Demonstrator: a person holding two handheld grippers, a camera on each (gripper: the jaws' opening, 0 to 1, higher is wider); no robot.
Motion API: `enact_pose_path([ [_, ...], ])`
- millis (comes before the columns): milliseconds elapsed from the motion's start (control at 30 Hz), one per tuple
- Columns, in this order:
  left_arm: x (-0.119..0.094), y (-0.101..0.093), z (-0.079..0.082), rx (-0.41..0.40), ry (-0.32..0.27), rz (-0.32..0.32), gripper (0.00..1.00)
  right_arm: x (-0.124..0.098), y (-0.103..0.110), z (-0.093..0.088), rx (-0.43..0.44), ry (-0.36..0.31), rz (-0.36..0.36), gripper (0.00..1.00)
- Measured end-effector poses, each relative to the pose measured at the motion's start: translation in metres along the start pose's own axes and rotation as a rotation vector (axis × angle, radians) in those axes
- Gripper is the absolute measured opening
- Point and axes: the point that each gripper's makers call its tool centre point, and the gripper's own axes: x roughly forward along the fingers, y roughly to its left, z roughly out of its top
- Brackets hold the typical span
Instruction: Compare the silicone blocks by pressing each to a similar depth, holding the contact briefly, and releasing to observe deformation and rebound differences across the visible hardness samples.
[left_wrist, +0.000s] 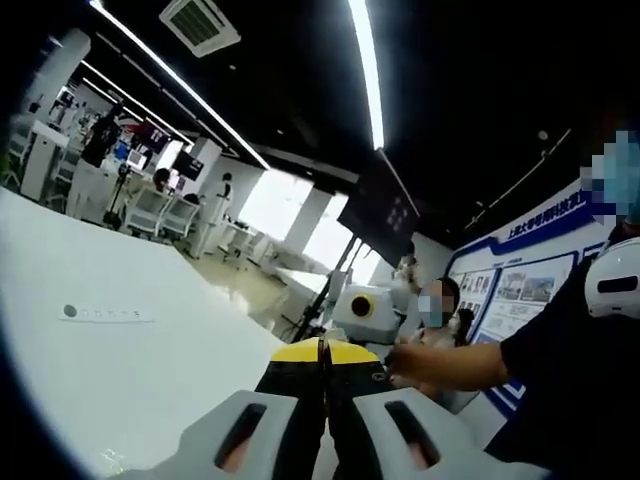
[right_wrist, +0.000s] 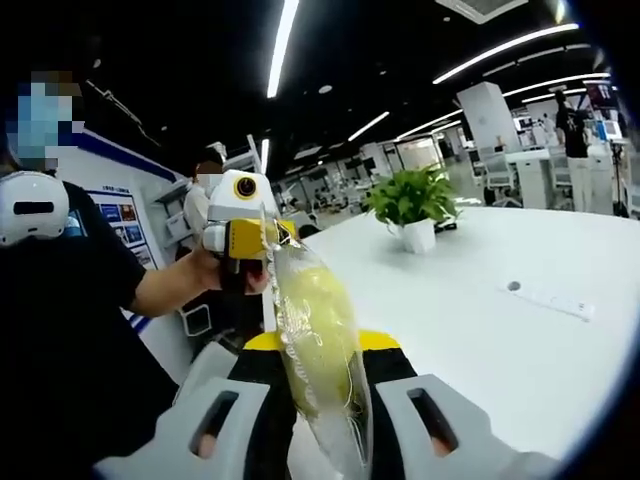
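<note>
Risk: right gripper pinches a clear bag of yellowish material mid-air; it may slip out. Left gripper, jaws together, holds nothing above white table.

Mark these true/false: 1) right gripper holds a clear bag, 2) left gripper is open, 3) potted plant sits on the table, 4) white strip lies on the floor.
1) True: the right gripper is shut on a clear bag with yellowish contents.
2) False: the left gripper is shut, its jaws meeting with nothing between them.
3) True: the potted plant stands on the white table.
4) False: the white strip lies on the table.
</note>
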Motion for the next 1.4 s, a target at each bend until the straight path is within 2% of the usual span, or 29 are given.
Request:
enact_pose_path([
  [100,0.000,-0.005,0.002,0.005,-0.004,-0.008,0.00,-0.001,0.002,0.004,-0.050,-0.026,-0.009,0.16],
  [233,0.000,-0.009,0.004,0.008,-0.007,-0.011,0.00,-0.002,0.003,0.007,-0.072,-0.038,-0.024,0.19],
  [800,-0.004,-0.017,-0.001,-0.047,-0.030,-0.016,0.00,-0.007,0.008,0.004,-0.102,-0.021,-0.071,0.28],
  [1400,-0.011,-0.020,0.006,-0.069,-0.072,-0.003,0.00,-0.012,0.008,0.010,-0.143,-0.040,-0.107,0.35],
])
